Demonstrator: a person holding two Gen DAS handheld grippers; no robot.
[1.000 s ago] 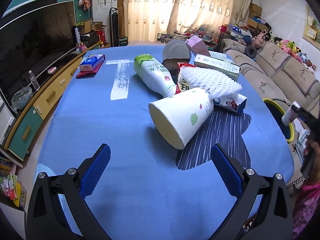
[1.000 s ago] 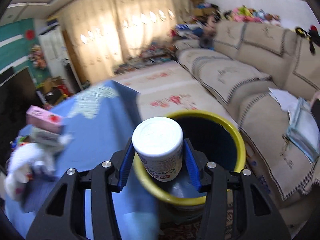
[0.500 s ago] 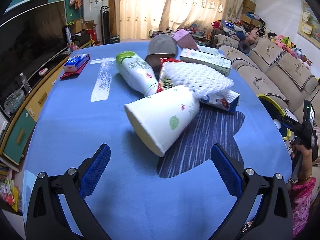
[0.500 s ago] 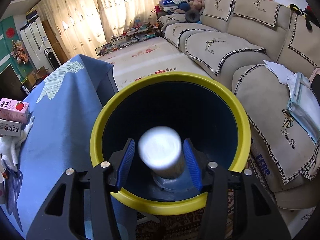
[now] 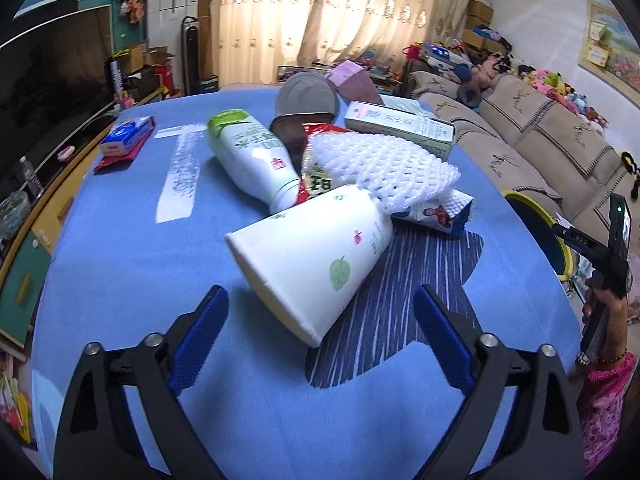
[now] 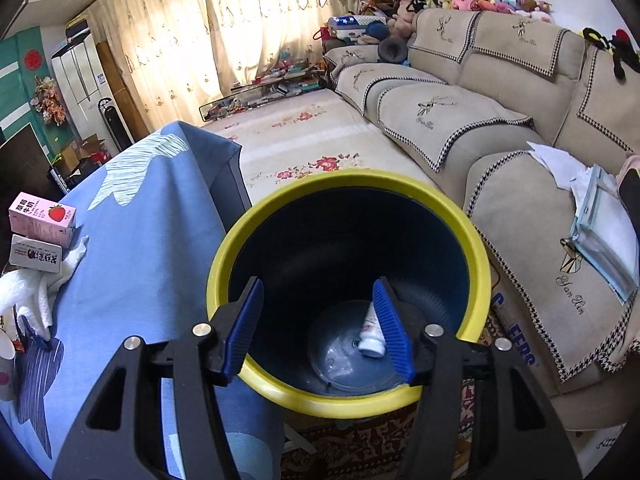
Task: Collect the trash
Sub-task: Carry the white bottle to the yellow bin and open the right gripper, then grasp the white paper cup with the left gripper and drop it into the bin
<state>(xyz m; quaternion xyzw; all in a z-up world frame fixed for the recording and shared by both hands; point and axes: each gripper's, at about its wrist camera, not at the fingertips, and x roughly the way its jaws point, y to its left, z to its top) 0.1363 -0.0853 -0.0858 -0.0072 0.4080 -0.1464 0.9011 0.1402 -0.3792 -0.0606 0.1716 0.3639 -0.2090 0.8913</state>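
Left gripper (image 5: 320,320) was spread wide and empty, low over the blue tablecloth (image 5: 120,264), jaws either side of the tipped paper cup (image 5: 316,256) but not touching it. Cup lay on its side, open mouth toward the camera, base tucked against the pile: green-capped white bottle (image 5: 252,156), red snack bag (image 5: 316,176), white foam net (image 5: 380,168), long carton (image 5: 400,124), all overlapping. Further right, the right gripper (image 6: 320,328) was also spread and empty, held over the yellow-rimmed bin (image 6: 348,400); one small white bottle (image 6: 372,328) lay on the bin floor, so at least one piece is collected and most trash sat on the table. Risks, my read: cup is thin and conical, so squeezing near the mouth could crush it or squirt it forward into the pile; dragging it out could pull the foam net and snack bag along or roll the white bottle toward the table edge. Bin sat beside the table, below its edge, so a late release could miss the rim. Unclear: what the grey round thing (image 5: 308,96) behind the pile is, whether the cup holds anything, how the lower pile items rest on each other. In the bin, the small bottle was partly hidden by the right-hand finger. Pink strawberry carton (image 6: 42,216) sat at far left of the right view, foam net beside it cut off by the frame.
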